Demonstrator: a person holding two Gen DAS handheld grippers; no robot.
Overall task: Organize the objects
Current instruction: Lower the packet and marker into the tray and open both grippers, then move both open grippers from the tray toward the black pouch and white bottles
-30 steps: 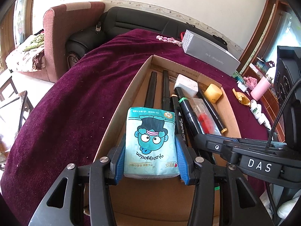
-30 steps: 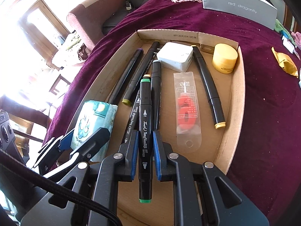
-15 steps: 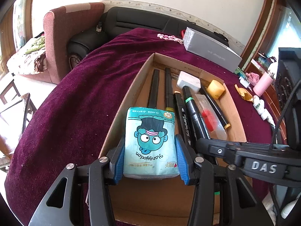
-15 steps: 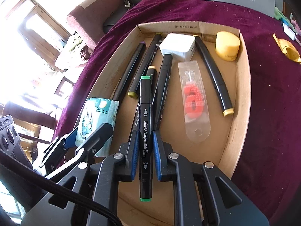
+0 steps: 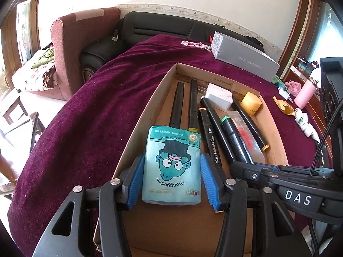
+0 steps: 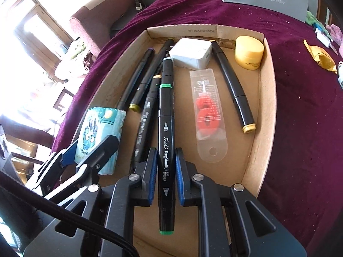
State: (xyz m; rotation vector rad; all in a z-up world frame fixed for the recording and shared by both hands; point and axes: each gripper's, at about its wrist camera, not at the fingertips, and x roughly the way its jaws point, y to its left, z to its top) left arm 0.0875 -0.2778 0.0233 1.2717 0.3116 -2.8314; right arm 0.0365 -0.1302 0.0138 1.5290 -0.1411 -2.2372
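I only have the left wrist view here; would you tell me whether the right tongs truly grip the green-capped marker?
Observer: Yes, the right tongs are shut on the green-capped marker, pads on its printed barrel.
Operator: Does it stick out behind the pads?
Observer: Yes, its near green end overhangs toward the camera.
Operator: What is the red thing beside it?
Observer: A red numeral-shaped piece, seemingly, flat in a clear packet on the cardboard box floor.
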